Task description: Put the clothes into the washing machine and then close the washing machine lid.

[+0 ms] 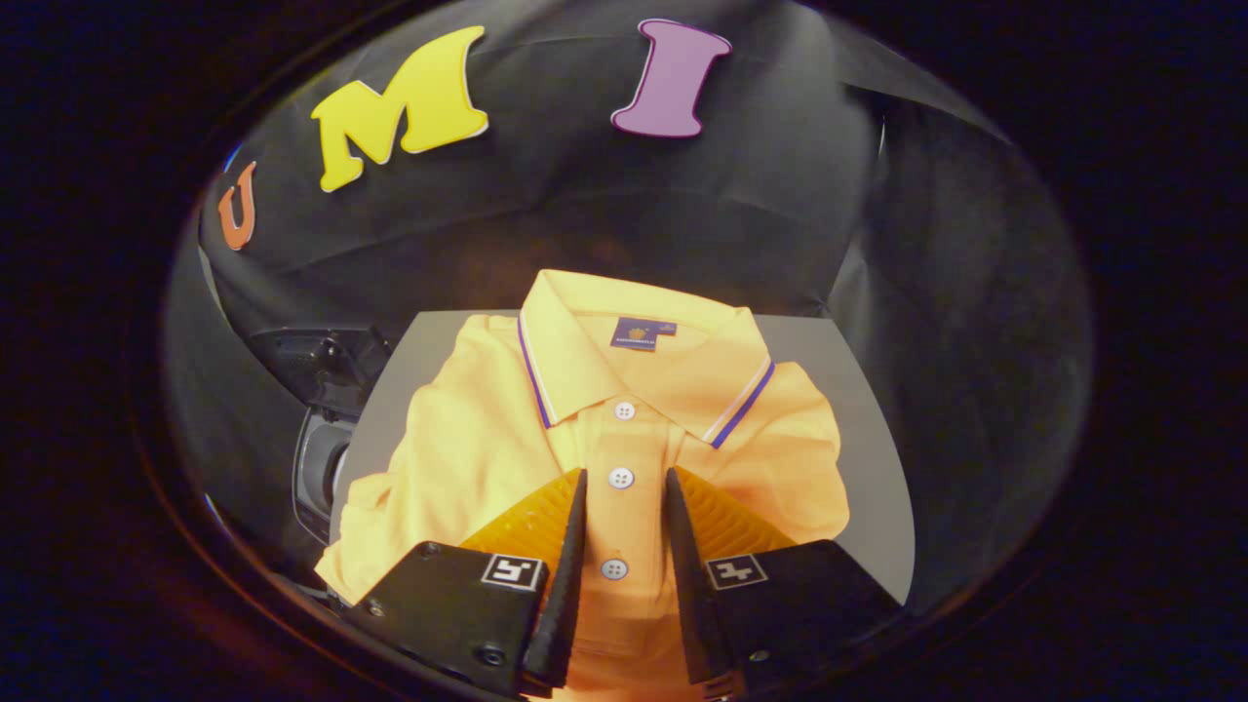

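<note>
Plainly, the hand-held gripper (624, 478) hangs over the shirt with its two fingers spread a little way apart, a narrow gap left between them. Nothing is pinched in that gap; the fingers are released, and whether their tips touch the cloth below cannot be told from this view. The button placket runs straight up through the gap, with one white button (620, 478) level with the fingertips, another lower down between the fingers, and a third just ahead of them near the collar.

The folded orange polo shirt with a blue-and-white striped collar (468, 439) lies flat, front up, on a grey flat-topped surface (868, 458). Its collar is turned down and neat, a small dark blue label (642, 334) shows inside the neck, and the sleeves are tucked in at the sides with soft wrinkles along the left edge.

The shirt covers most of the surface; a bare grey strip is left along its right side and a smaller one at the far left corner. Beside the surface's left edge sits a dark piece of equipment with a rounded grey part (322, 429), close to the shirt's left sleeve. Black cloth hangs beyond the far edge.
</note>
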Tool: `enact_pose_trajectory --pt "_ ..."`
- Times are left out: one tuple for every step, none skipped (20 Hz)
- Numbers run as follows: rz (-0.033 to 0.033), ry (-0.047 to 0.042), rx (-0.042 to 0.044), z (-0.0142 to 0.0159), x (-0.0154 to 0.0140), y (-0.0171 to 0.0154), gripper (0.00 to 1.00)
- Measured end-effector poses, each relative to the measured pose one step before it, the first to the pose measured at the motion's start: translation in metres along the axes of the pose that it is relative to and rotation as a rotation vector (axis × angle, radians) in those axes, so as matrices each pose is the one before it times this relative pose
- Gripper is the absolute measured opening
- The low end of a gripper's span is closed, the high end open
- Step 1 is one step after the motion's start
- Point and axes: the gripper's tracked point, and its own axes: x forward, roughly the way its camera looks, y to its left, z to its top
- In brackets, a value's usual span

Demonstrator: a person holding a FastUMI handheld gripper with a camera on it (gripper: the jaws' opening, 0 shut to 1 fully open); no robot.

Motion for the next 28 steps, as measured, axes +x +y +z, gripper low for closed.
enact_pose_trajectory --pt "0.00718 -0.01285 -0.0022 -0.00143 0.00246 -0.00091 0.42" --pt "0.00415 -0.01966 0.00232 0.00178 -0.00146 -0.00044 0.36" --pt "0.00616 -0.01979 0.01556 -0.00158 0.00049 -0.00005 0.3" --pt "0.0075 -0.01258 0.0074 -0.00111 -0.00231 0.00013 0.24" --pt "0.00567 -0.00525 0.01714 -0.00471 -0.0041 -0.00063 0.22" --pt "0.0115 0.00179 0.00586 -0.00457 -0.00367 0.00217 0.21" --pt "0.0073 -0.00502 0.01043 -0.00343 -0.00594 0.00003 0.2" --pt "0.00087 0.00016 0.01077 -0.00482 -0.00507 -0.00009 0.19" --pt "0.00243 0.00206 0.00726 -0.00484 -0.0059 0.00068 0.17" --pt "0.00113 -0.00106 0.01414 -0.00351 -0.00465 0.00145 0.16" --pt "0.00974 0.00172 0.01262 -0.00435 -0.00628 0.00317 0.14" --pt "0.01359 -0.00118 0.01638 -0.0032 -0.00711 0.00399 0.14" --pt "0.00757 -0.00069 0.01193 -0.00419 -0.00723 0.00226 0.13" --pt "0.00067 -0.00728 -0.0029 -0.00159 -0.00815 0.00256 0.13" --pt "-0.00589 -0.00873 -0.00524 -0.00109 -0.00752 0.00134 0.13" --pt "0.00188 -0.00768 -0.00484 -0.00107 -0.00852 0.00377 0.13" --pt "0.00638 -0.01166 0.00182 -0.00025 -0.01114 0.00527 0.13" --pt "0.01343 -0.00524 0.00381 0.00037 -0.01086 0.00636 0.13" --pt "0.01431 -0.01005 0.00951 -0.00058 -0.01144 0.00677 0.13" --pt "0.01513 -0.01475 0.00784 0.00116 -0.00938 0.00773 0.13" --pt "0.0097 -0.00858 0.00125 0.00006 -0.00948 0.0064 0.13" --pt "0.00847 -0.01457 0.00215 0.00142 -0.00946 0.00849 0.13" --pt "0.01272 -0.00897 -0.00271 0.00068 -0.01003 0.00999 0.13" --pt "0.01071 -0.01142 -0.00255 0.00084 -0.00959 0.00998 0.13" --pt "0.00898 -0.01617 -0.00566 0.00118 -0.01055 0.0104 0.13" --pt "0.00378 -0.01107 -0.01075 0.00105 -0.00883 0.00912 0.13" --pt "0.0029 -0.01471 -0.00968 0.00078 -0.0076 0.00944 0.13" --pt "0.00481 -0.01337 -0.00765 0.00157 -0.00648 0.01011 0.13"
